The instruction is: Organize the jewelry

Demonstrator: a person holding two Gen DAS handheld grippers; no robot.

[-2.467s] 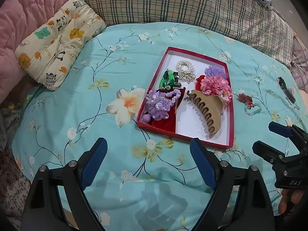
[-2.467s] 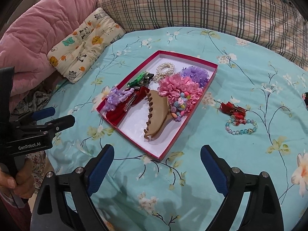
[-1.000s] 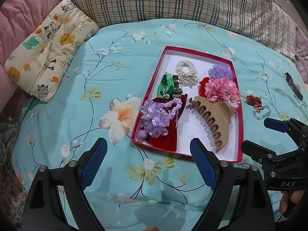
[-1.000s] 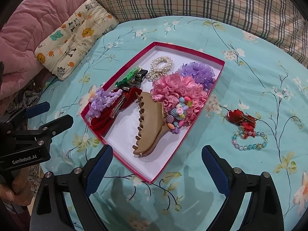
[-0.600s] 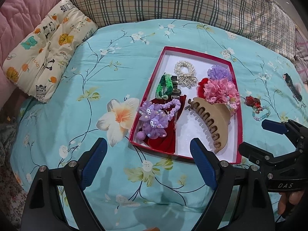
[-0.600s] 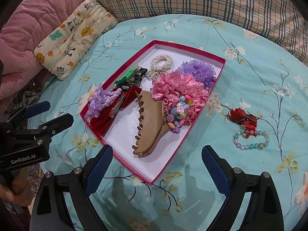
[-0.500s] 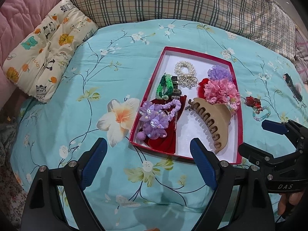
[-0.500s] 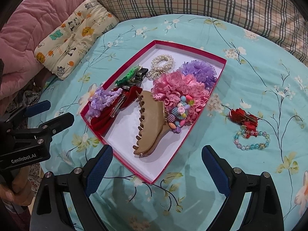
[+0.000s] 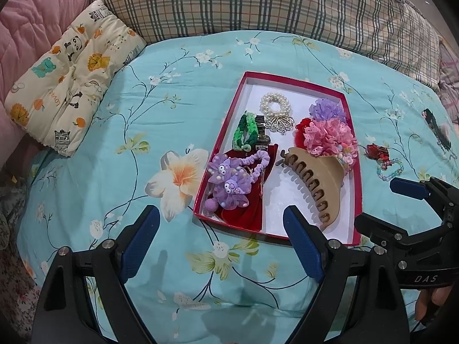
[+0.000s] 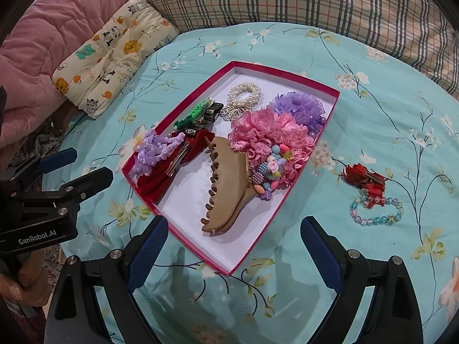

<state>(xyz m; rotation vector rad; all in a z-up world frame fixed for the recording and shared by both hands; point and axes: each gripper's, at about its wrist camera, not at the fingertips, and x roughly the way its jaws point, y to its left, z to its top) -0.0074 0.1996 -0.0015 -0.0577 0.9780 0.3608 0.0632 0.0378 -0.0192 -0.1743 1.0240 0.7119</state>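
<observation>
A red-rimmed white box lies on the teal bedspread. It holds a tan claw clip, pink and purple scrunchies, a pearl band, a green braided tie and a purple character tie. A red hair clip and a beaded bracelet lie on the bedspread right of the box. My left gripper is open and empty near the box's front left corner. My right gripper is open and empty at the box's front edge.
A plaid pillow runs along the back. A small animal-print cushion and a pink quilt lie at the left. A dark hair accessory lies far right on the bedspread.
Both grippers have drifted slightly closer to the box over the last seconds; in the last half second almost nothing has moved. Both stay open and empty.
</observation>
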